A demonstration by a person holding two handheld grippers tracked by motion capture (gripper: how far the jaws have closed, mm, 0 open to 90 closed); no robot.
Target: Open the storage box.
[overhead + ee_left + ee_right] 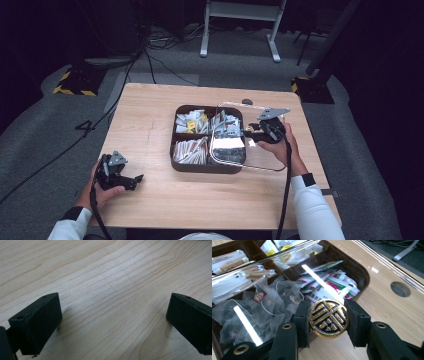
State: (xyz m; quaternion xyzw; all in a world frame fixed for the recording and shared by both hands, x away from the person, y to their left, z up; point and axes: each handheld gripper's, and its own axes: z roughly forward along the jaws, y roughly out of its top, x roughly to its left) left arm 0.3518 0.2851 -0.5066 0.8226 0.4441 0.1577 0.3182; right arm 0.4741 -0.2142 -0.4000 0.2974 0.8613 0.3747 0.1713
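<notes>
A brown four-part box (200, 167) of tea bags and sachets sits mid-table. Its clear lid (265, 155) hangs tilted over the box's right half and the table beside it. My right gripper (251, 133) is shut on the lid's round gold knob (328, 318), one black pad on each side of it. Through the lid (374, 302) I see mesh tea bags (262, 305) and green-and-red sachets (329, 285). My left gripper (134, 180) rests near the table's front left, open (112, 325) over bare wood, nothing between its fingers.
The wooden table (150, 115) has a round cable hole (247, 101) just behind the box. A white desk frame (240, 20) and cables (150, 45) lie on the grey floor beyond.
</notes>
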